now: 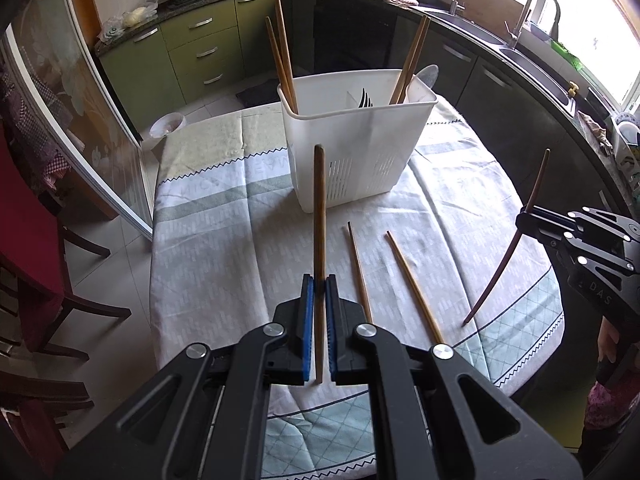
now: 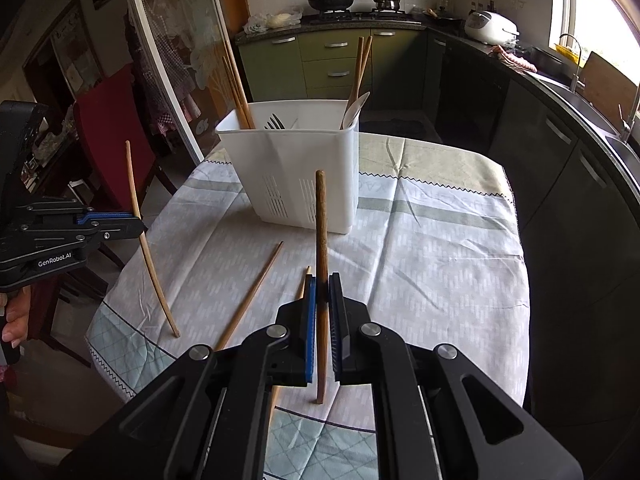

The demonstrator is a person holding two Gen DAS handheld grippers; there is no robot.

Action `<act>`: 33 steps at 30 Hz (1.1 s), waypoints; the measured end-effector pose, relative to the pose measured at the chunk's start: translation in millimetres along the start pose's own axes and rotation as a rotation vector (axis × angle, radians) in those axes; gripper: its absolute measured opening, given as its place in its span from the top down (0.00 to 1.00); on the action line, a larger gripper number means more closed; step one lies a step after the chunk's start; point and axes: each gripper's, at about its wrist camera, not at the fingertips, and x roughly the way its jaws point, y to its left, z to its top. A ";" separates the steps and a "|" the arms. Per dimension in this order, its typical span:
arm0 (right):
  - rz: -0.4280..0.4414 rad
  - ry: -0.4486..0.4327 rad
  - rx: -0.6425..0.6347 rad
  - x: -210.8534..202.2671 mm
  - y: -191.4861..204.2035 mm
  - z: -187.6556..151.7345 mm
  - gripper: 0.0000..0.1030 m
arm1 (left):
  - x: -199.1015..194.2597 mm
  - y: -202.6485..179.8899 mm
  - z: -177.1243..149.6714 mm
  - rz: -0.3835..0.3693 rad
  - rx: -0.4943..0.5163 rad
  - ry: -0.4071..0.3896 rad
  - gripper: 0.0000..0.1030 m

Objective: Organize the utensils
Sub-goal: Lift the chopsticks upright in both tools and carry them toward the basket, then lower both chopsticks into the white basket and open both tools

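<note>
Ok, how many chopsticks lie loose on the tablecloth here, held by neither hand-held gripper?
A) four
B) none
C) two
C: two chopsticks lie flat on the tablecloth, while the left hand-held gripper and right hand-held gripper each clamp one upright.

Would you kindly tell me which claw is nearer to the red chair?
Left. The left claw, gripping a chopstick, hangs at the table edge right in front of the red chair; the right claw, gripping another chopstick, sits farther across the table.
</note>
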 end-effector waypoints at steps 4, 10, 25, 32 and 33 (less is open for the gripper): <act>0.003 -0.004 -0.003 -2.7 1.8 -0.3 0.93 | -2.0 -2.9 -2.2 -0.005 0.005 -0.001 0.94; 0.007 -0.010 -0.005 -6.4 3.0 1.7 0.93 | -9.2 -2.9 -3.1 -0.019 0.006 -0.013 0.94; 0.021 -0.063 -0.034 -27.9 14.4 23.5 0.93 | -44.0 -4.7 14.7 -0.052 0.003 -0.089 0.94; 0.045 -0.156 -0.054 -69.2 22.9 58.3 0.93 | -90.3 -12.6 47.7 -0.045 0.020 -0.191 0.94; 0.049 -0.174 -0.056 -77.0 24.6 64.6 0.93 | -97.6 -13.2 53.9 -0.042 0.020 -0.209 0.94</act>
